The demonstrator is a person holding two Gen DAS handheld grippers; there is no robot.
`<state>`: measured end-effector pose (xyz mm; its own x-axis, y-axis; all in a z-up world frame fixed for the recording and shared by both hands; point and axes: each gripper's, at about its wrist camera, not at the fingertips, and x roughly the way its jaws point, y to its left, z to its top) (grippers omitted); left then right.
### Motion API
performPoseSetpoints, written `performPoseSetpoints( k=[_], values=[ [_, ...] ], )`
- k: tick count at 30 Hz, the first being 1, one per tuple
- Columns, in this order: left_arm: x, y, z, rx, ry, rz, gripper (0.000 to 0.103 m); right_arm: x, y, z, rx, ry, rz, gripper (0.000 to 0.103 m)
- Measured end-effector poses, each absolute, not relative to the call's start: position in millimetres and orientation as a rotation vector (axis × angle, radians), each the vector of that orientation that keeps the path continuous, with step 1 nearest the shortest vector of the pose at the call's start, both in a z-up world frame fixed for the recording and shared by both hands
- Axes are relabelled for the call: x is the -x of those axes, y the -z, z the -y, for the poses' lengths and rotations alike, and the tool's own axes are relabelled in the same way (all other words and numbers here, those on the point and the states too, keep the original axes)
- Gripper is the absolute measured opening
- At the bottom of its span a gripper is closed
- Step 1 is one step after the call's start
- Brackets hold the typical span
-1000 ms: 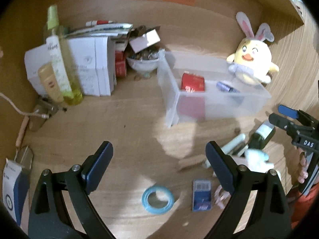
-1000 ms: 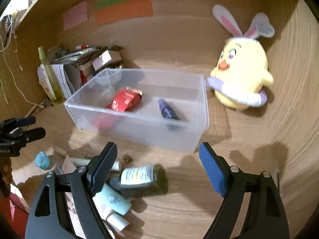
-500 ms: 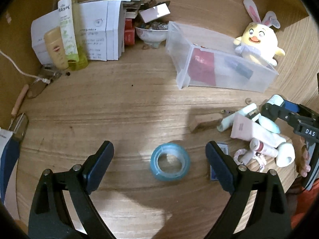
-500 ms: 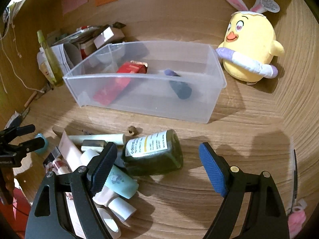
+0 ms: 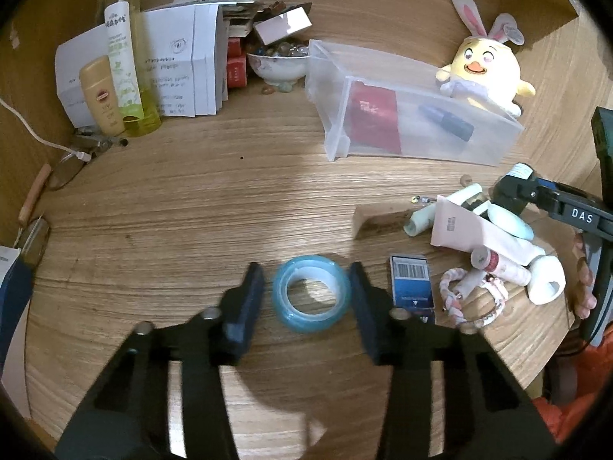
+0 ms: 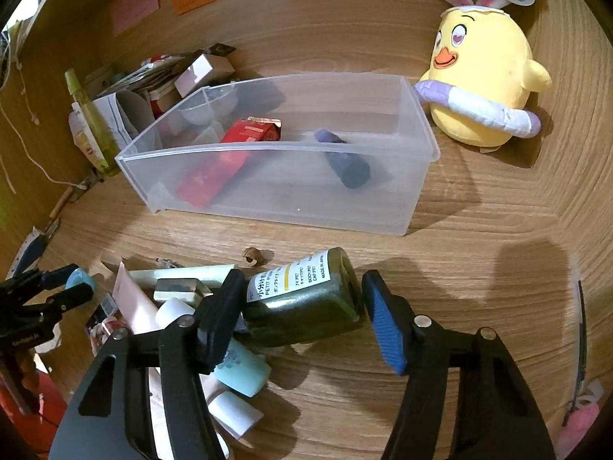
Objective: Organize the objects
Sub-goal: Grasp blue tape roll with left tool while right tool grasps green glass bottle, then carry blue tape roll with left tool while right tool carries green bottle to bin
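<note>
Two grippers were down at the wooden desktop (image 5: 184,207) when you were observed. Your left gripper (image 5: 306,299) had its jaws closing around the blue tape roll (image 5: 312,292), which lay flat on the wood directly between the pads. The right-hand pad was at or very near the roll's rim; a narrow gap showed on the other side, so no pinch was yet made.

Your right gripper (image 6: 302,310) had its jaws closing on the dark green bottle (image 6: 306,301), which lay on its side between the fingers with its white and yellow label facing up. The near finger (image 6: 218,314) touched or nearly touched the bottle's neck end; the blue pad (image 6: 383,329) stood just beside its base, and whether it pressed could not be told.

The bottle lay at the edge of a pile of cosmetic tubes (image 6: 180,306). The clear plastic bin (image 6: 413,176) stood just beyond, holding a red packet (image 6: 226,153) and a dark tube (image 6: 345,161). A yellow chick plush (image 6: 482,76) sat beside the bin.
</note>
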<state>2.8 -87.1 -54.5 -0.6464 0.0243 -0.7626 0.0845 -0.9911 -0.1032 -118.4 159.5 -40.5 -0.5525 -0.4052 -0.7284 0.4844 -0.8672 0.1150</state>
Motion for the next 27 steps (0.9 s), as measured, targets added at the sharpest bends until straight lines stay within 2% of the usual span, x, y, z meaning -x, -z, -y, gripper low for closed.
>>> performPoseSetpoints(
  k=[1, 5, 27],
  values=[
    [-3.0, 54.5, 87.4, -1.306, 2.815, -0.207, 0.039, 117.5, 39.3, -159.8, -1.078, 2.396, -0.137, 0.055],
    [-2.3, 54.5, 87.7, -1.303, 2.816, -0.224, 0.039, 116.1, 36.0, -161.6, -1.060, 2.438, -0.165, 0.055],
    [19.1, 3.5, 82.7, -1.099, 2.921, -0.278, 0.039, 113.9, -12.1, -188.7, -0.889, 2.524, -0.063, 0.055]
  ],
)
